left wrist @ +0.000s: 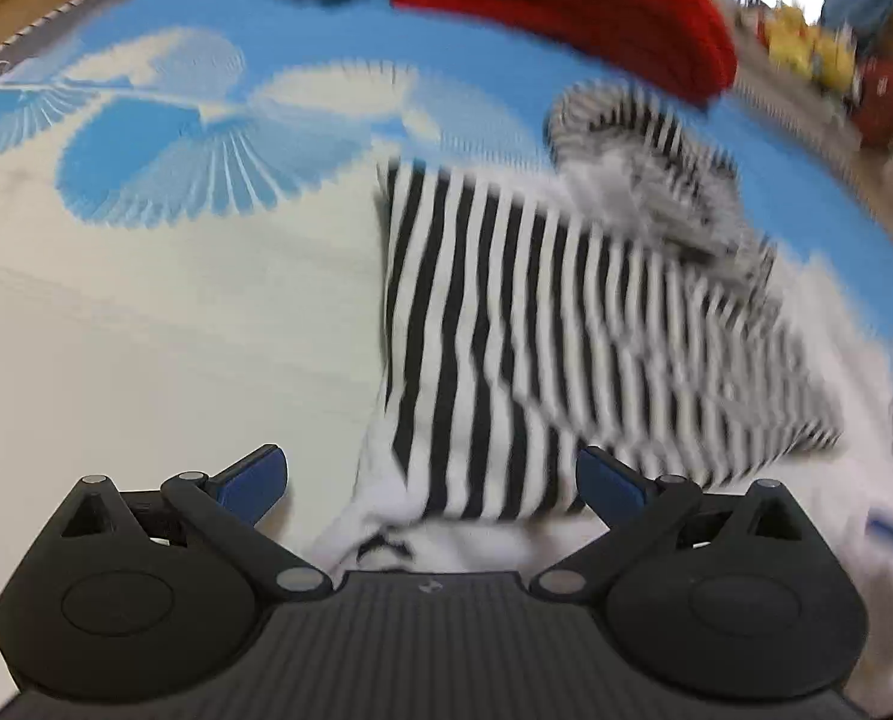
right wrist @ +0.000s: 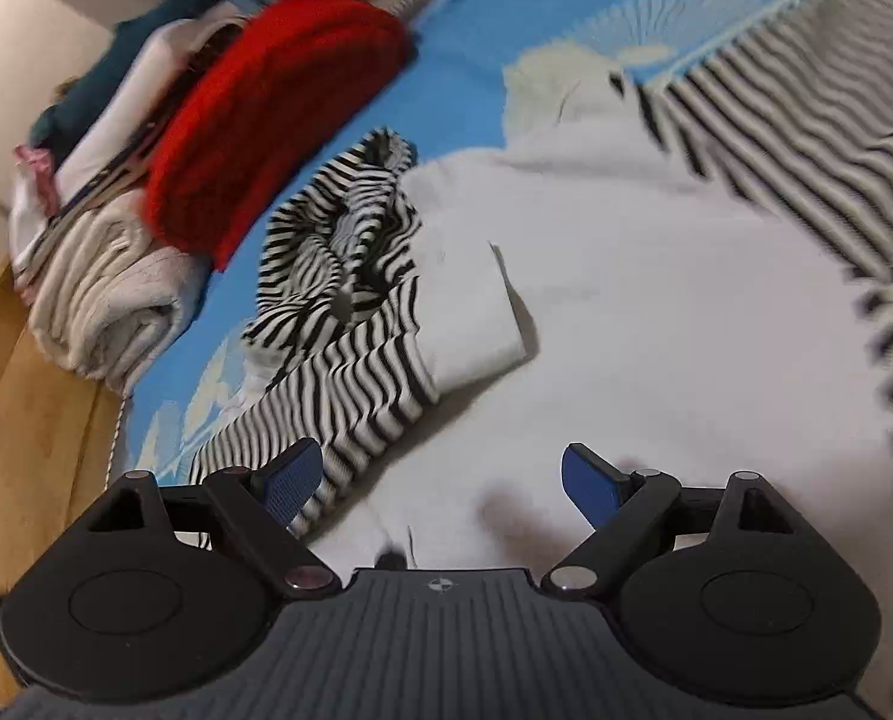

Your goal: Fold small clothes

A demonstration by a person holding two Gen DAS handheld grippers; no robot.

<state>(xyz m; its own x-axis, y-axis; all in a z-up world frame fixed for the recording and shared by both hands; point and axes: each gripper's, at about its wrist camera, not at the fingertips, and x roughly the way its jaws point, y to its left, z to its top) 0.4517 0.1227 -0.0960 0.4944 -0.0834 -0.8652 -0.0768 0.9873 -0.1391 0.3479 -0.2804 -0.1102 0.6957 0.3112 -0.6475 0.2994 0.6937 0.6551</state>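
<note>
Striped black-and-white garment [left wrist: 506,324] with white panels lies crumpled on a blue-and-white patterned cover [left wrist: 146,120], spreading from the centre toward three o'clock in the left wrist view, its bunched striped hood or sleeve end at about one o'clock. At twelve o'clock beyond it sits a red knitted piece [left wrist: 566,12], blurred. Nearest the camera, the left gripper [left wrist: 431,480] has its blue-padded jaws spread as wide as they go — the garment's lower striped edge lies between them, yet neither pad presses on it. In the right wrist view, a stack of folded clothes [right wrist: 104,276] topped by the same red piece rests at ten o'clock, near the cover's edge above a wooden floor [right wrist: 38,450]. The garment's twisted striped part is at the centre, its broad white panel toward three o'clock. The right gripper [right wrist: 443,486] hovers over the white fabric, jaws wide apart and gripping nothing — the left blue pad sits over a striped sleeve.
</note>
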